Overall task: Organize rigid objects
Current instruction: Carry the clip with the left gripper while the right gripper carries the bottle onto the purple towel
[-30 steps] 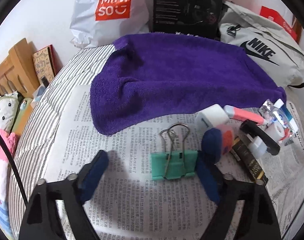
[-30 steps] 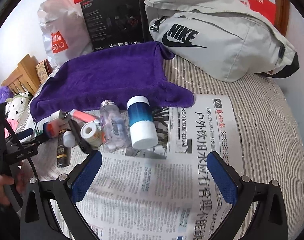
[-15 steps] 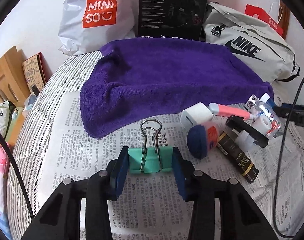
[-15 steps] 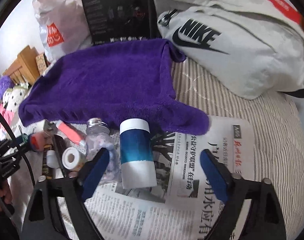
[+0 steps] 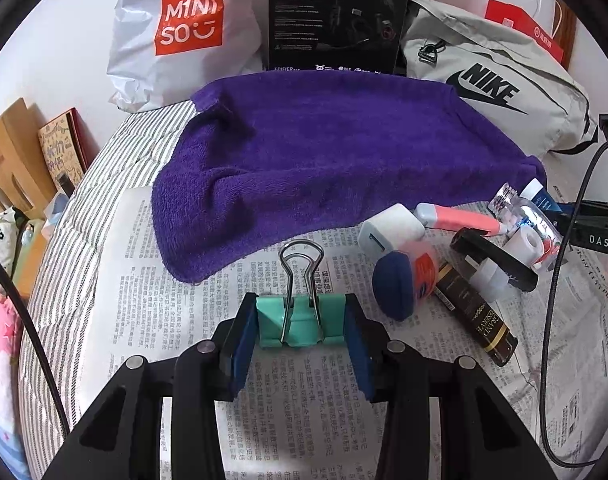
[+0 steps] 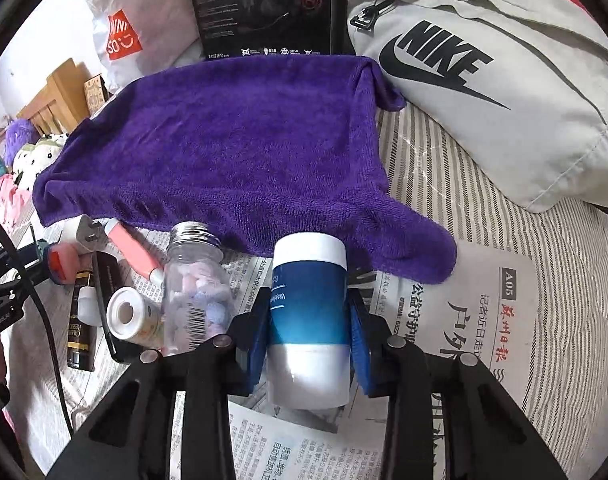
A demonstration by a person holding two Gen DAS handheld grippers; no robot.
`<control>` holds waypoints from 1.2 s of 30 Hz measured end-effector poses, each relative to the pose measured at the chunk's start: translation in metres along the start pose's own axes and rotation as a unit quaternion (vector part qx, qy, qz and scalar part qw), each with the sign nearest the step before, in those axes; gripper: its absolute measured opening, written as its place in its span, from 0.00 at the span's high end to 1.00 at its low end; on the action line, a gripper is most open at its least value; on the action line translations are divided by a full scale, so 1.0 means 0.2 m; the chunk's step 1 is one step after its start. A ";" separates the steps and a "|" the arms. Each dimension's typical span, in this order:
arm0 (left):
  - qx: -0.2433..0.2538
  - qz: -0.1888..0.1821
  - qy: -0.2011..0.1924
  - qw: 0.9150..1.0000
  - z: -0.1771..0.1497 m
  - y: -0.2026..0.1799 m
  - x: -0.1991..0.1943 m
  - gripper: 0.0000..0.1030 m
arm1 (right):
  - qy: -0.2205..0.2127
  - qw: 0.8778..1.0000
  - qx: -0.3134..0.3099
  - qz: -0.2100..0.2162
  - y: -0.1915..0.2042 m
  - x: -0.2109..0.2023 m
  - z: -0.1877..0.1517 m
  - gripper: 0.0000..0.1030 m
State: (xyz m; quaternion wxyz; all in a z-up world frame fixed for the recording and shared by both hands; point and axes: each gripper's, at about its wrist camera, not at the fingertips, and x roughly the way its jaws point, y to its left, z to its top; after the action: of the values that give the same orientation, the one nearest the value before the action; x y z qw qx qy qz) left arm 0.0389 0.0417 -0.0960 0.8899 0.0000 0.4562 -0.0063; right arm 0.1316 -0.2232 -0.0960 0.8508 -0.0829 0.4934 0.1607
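My left gripper (image 5: 301,330) is shut on a green binder clip (image 5: 300,324) over the newspaper (image 5: 152,320), its wire handles pointing toward the purple towel (image 5: 324,152). My right gripper (image 6: 308,330) is shut on a blue and white jar (image 6: 309,312) lying near the towel's (image 6: 232,152) front edge. A clear bottle of tablets (image 6: 194,288) lies just left of the jar. A pile to the right in the left wrist view holds a white charger (image 5: 390,228), a pink razor (image 5: 460,218) and a dark bottle (image 5: 476,320).
A Miniso bag (image 5: 184,28), a black box (image 5: 336,16) and a grey Nike bag (image 6: 496,80) line the back. A wooden headboard (image 5: 12,160) stands at left. A small white roll (image 6: 128,316) and a round blue-capped tin (image 5: 404,284) lie in the pile.
My left gripper closed on the green binder clip. My right gripper moved forward and closed on the blue and white jar.
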 end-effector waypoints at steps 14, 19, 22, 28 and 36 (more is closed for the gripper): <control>0.003 -0.012 0.010 1.000 0.02 0.03 -0.07 0.62 | 0.007 1.000 0.004 0.016 -0.05 -0.07 -0.05 0.65; 0.000 -0.022 0.000 1.000 0.07 0.03 -0.14 0.62 | 0.003 1.000 0.009 0.027 -0.06 -0.13 -0.06 0.65; 0.001 -0.025 -0.005 1.000 0.12 0.03 -0.18 0.62 | -0.003 0.999 0.009 0.033 -0.05 -0.18 -0.05 0.65; 0.007 -0.036 -0.016 0.999 0.25 0.01 -0.22 0.62 | -0.015 0.999 0.001 0.036 -0.02 -0.25 0.04 0.65; 0.026 -0.035 -0.024 0.999 0.49 0.01 -0.15 0.62 | -0.036 0.999 -0.007 0.038 -0.01 -0.28 0.27 0.65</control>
State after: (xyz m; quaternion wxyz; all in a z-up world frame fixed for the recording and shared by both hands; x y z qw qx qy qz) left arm 0.1006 0.0425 -0.0153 0.8994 0.0072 0.4343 -0.0491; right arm 0.1512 -0.2204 -0.0211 0.8607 -0.0639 0.4641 0.1992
